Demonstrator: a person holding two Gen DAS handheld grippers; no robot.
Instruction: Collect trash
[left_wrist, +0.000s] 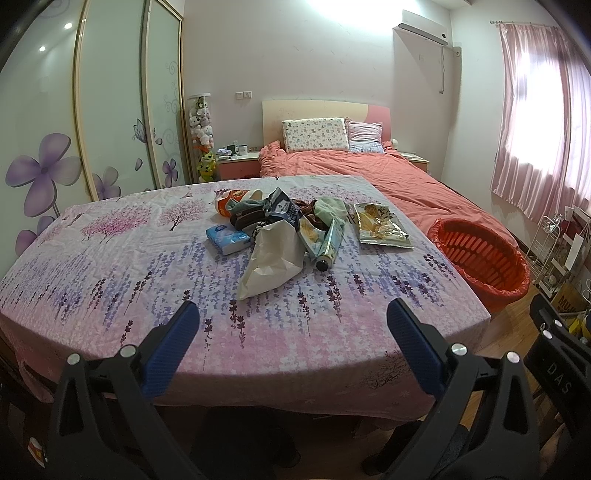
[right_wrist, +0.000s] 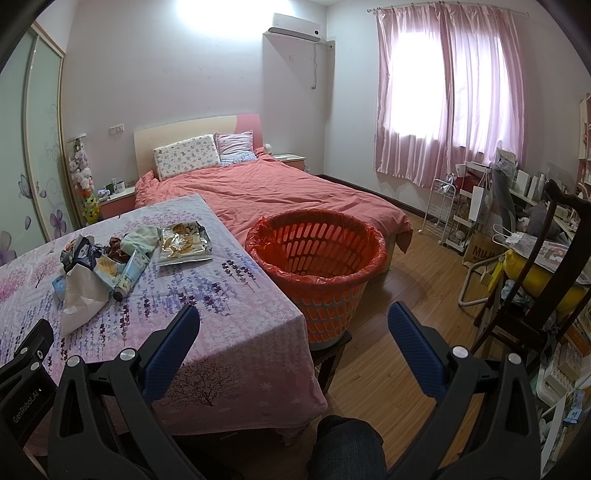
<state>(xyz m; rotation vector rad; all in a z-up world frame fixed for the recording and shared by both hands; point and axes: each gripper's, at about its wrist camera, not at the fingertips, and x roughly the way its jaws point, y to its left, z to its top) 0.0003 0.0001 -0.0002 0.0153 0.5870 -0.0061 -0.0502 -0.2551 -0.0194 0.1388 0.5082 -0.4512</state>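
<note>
Hovering over the near edge of the bench (left_wrist: 110, 258), the left gripper (left_wrist: 293, 325) has its jaws spread wide with nothing in them. Same deal with the right gripper (right_wrist: 293, 326), wide open and empty, off the bench's right edge. The trash pile (left_wrist: 280, 229) sits around the middle of the bench toward the far edge, with a flat snack wrapper (left_wrist: 380, 225) just right of it. The orange-lined basket (right_wrist: 317, 258) stands right beside the bench's right edge.

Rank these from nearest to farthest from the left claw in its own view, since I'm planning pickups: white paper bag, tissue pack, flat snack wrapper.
1. white paper bag, straight ahead.
2. tissue pack, behind it, left.
3. flat snack wrapper, far right, toward the basket.
</note>
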